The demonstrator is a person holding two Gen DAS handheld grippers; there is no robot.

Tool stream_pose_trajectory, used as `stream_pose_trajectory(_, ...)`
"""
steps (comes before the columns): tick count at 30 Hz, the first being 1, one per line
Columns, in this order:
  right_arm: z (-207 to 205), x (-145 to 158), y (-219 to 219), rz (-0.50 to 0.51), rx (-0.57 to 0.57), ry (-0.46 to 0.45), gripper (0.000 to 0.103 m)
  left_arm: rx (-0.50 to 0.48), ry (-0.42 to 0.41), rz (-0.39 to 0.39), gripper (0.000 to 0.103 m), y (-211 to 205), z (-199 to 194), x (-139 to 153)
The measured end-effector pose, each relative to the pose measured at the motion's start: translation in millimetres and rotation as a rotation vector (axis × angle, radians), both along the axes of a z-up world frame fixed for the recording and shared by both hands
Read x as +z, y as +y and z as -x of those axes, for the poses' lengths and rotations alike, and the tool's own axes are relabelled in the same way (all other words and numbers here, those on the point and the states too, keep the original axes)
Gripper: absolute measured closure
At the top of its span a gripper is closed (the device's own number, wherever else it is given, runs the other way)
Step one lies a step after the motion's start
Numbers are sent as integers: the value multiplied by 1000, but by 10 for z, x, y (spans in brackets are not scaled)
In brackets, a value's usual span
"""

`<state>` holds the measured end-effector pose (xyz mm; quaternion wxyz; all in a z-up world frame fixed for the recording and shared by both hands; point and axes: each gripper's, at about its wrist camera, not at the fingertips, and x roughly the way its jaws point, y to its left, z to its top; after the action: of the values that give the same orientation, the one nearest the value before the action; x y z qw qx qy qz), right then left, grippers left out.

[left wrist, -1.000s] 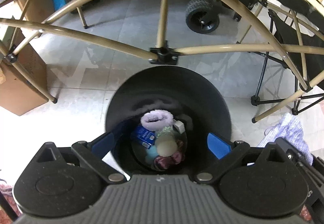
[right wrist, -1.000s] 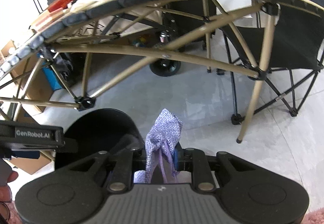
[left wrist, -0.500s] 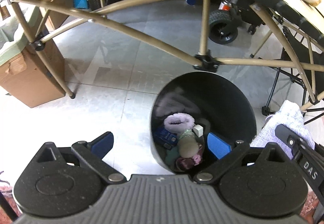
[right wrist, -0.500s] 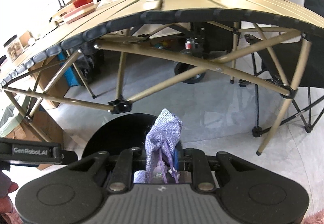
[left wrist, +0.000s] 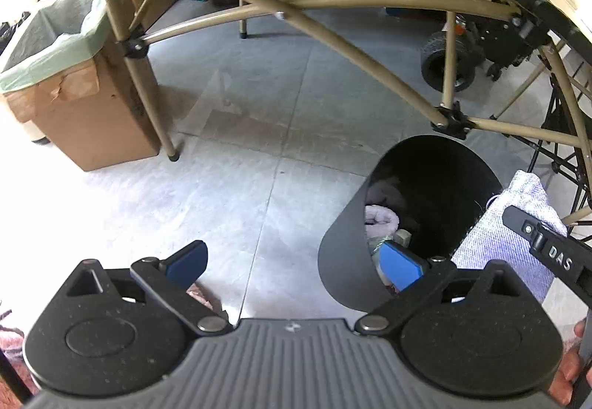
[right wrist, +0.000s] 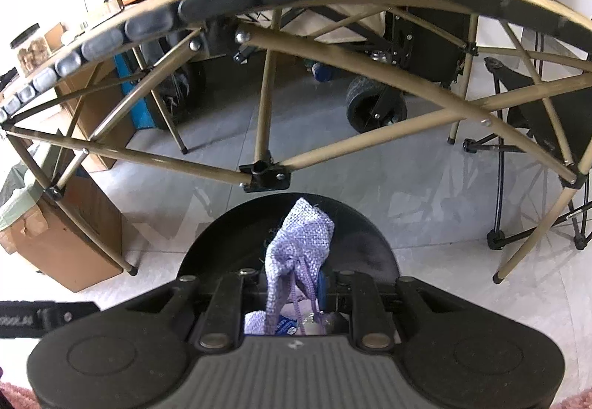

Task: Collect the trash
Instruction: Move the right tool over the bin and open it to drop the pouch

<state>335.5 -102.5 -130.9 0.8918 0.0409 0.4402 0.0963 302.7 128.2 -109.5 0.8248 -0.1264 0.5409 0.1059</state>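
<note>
A: What's the right gripper (right wrist: 294, 283) got?

B: Small lilac drawstring pouch (right wrist: 299, 246). Jaws squeezed together on it, low down near the cord, so the woven top sticks up betw. the fingers. Looks light & floppy, prob. next to nothing inside. Soft cloth, not slippery, nothing to break. The pinch at the gathered neck is the sensible spot imo, since the fabric bunches there & the cord gives extra bite.

A: Where is it rel. to the bin?

B: Over the black bin (right wrist: 384, 253), about at the near rim. From the left side you see the pouch (left wrist: 514, 220) just right of the bin's opening (left wrist: 344, 261). Bin's got stuff in it already: pink fuzzy thing (left wrist: 381, 220), other bits I can't make out.

A: And the left gripper (left wrist: 296, 263)?

B: Jaws wide apart, nothing in them. Left blue pad (left wrist: 187, 259) is over bare floor, right pad over the bin's near-left edge. Tipped steeply down.

A: Right one too?

B: Angled down, less steep, facing under the folding table (right wrist: 333, 28).
</note>
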Motion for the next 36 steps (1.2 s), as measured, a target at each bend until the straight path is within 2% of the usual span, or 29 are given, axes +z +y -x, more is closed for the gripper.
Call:
stream_pose_trajectory(12,-150,-125,120,20,-15,51,82,1,-6,7,2,72,58,9)
stream_pose_trajectory(15,-183,-166,98,17,-31,85,66,1,-6,7,2,77,57,8)
stream_pose_trajectory(16,-190,-178,98,27,-35,95,52,0,-6,7,2,78,57,8)
stream_pose_trajectory(17,-189,-184,105,38,-39,98,42,-1,-5,7,2,79,58,6)
stream_pose_trajectory(18,-188,-184,108,50,-46,96,20,-2,-4,7,2,74,57,3)
stream_pose_trajectory(19,-186,-179,107,63,-54,89,7,-3,-3,6,2,69,56,-1)
stream_pose_trajectory(24,-180,-191,98,86,-42,92,0,-5,1,2,2,54,52,-9)
stream_pose_trajectory(36,-163,-210,130,87,-22,102,0,-19,2,-9,2,3,52,-13)
